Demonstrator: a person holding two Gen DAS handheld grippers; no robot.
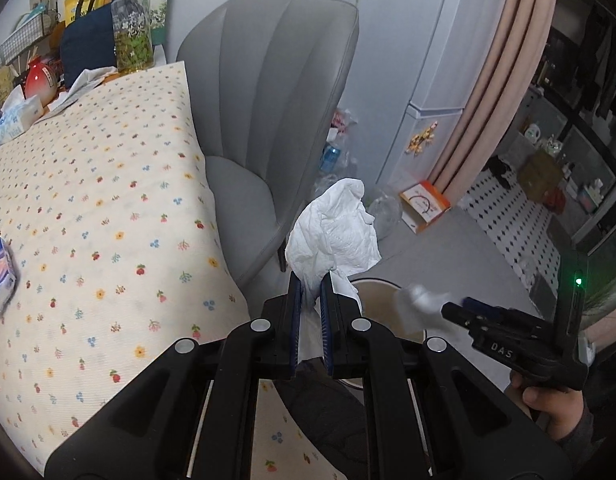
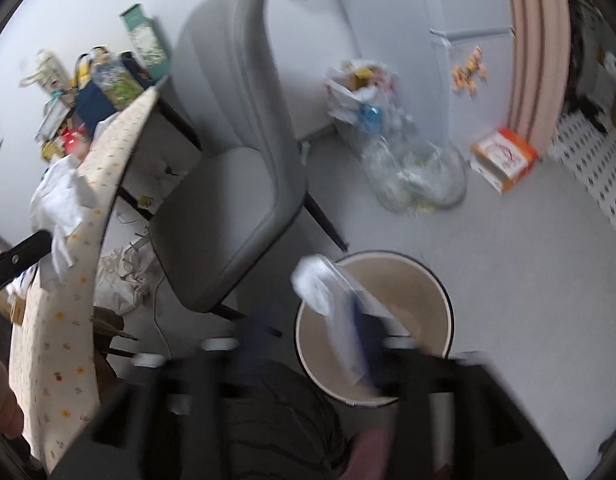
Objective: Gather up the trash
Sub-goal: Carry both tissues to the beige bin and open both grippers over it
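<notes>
We hold left tongs (image 1: 310,304) clamped on crumpled tissue (image 1: 334,232), beside table (image 1: 108,200) edge. Tissue light, soft, compressible; pinch bunched middle. Right tongs (image 2: 308,344) parted over waste bin (image 2: 436,280), second tissue wad (image 2: 314,284) at one finger; blur hides whether it touches. Bin contents unseen.

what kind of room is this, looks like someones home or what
Most likely a small lived-in flat, in its dining or kitchen corner. A table under a floral cloth stands beside a grey padded chair, a white fridge with magnets sits against the wall, and a round waste bin stands on the floor.
</notes>
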